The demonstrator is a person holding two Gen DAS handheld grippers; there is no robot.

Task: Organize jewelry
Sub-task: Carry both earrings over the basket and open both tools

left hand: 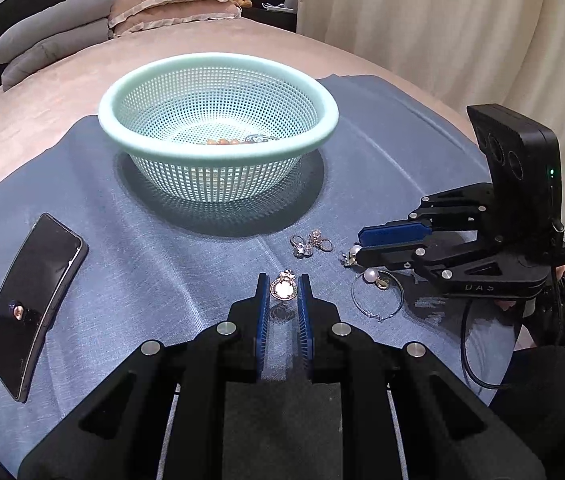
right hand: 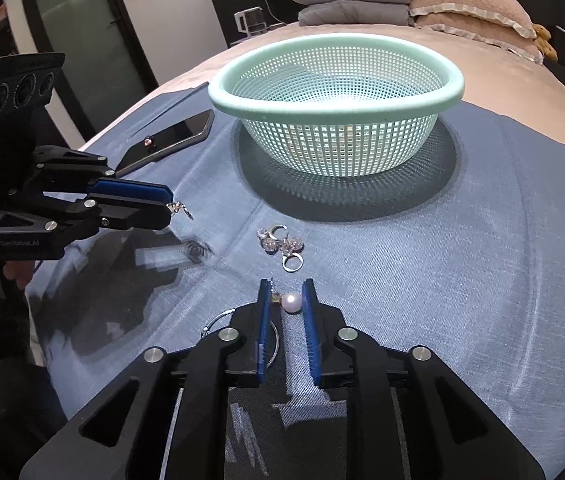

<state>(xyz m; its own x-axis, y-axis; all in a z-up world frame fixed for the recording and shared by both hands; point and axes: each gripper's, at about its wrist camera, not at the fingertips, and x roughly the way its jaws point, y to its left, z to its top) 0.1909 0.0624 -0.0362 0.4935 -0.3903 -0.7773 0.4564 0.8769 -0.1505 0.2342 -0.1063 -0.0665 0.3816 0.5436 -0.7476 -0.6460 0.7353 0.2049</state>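
A mint green mesh basket (left hand: pixel 218 68) stands on a blue cloth (left hand: pixel 142 248) and holds some beads. My left gripper (left hand: pixel 284 290) is shut on a gold pearl pendant (left hand: pixel 283 289), held above the cloth; from the right wrist view (right hand: pixel 170 206) it hangs at the fingertips. My right gripper (right hand: pixel 286 300) is shut on a pearl earring (right hand: pixel 292 303), also seen from the left wrist view (left hand: pixel 356 250). A pair of crystal earrings (left hand: pixel 310 242) (right hand: pixel 282 244) lies between grippers and basket (right hand: pixel 334 52). A pearl hoop earring (left hand: pixel 376 292) lies under the right gripper.
A black phone (left hand: pixel 30 304) lies on the cloth's left side, also in the right wrist view (right hand: pixel 170 138). Pillows (left hand: pixel 170 4) and folded grey blankets (left hand: pixel 54 36) lie at the bed's far end. A curtain (left hand: pixel 422 20) hangs to the right.
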